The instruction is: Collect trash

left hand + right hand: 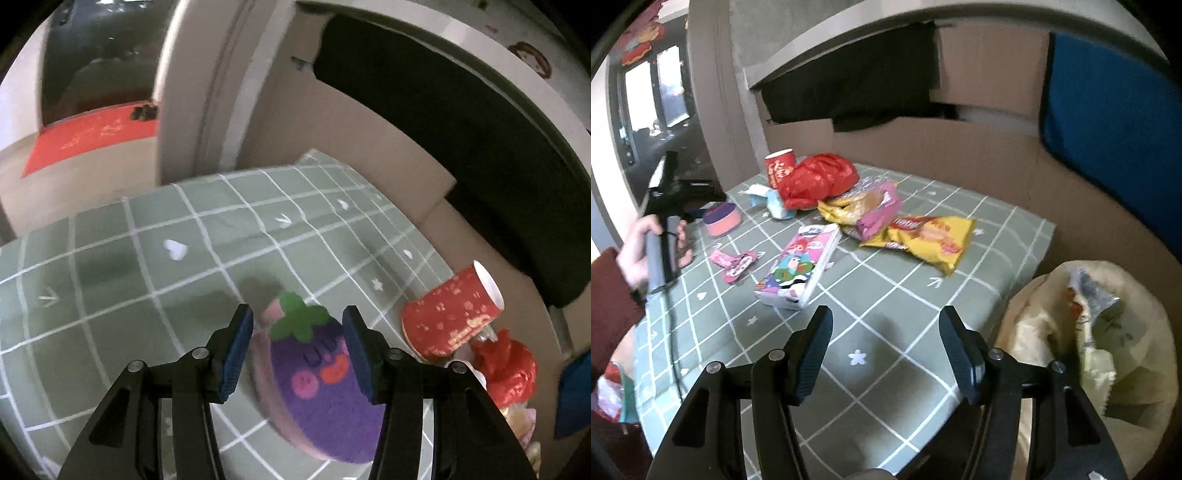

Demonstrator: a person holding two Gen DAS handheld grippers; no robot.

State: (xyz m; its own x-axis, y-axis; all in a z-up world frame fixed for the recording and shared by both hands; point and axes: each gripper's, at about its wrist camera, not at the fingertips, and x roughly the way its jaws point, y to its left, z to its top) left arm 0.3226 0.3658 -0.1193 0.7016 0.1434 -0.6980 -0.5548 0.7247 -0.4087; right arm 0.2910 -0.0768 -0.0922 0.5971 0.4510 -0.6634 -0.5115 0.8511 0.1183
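Observation:
My left gripper (297, 347) is open, its jaws on either side of a purple and pink sponge (321, 384) with a cartoon face, just above the green checked tablecloth (147, 266). A red paper cup (452, 319) and a crumpled red bag (509, 369) lie to its right. My right gripper (886, 350) is open and empty over the table's near right corner. Ahead of it lie a yellow chip bag (923, 240), a pink wrapper (875, 214), a cartoon carton (799, 269), small pink wrappers (735, 262), the red bag (816, 179), the cup (780, 166) and the sponge (723, 219).
A cream trash bag (1100, 343) with wrappers inside stands open off the table's right edge. Cardboard walls (979, 155) and a blue panel (1115, 110) back the table. The left hand and its gripper handle (659, 236) show at the left. A red mat (88, 140) lies on the floor.

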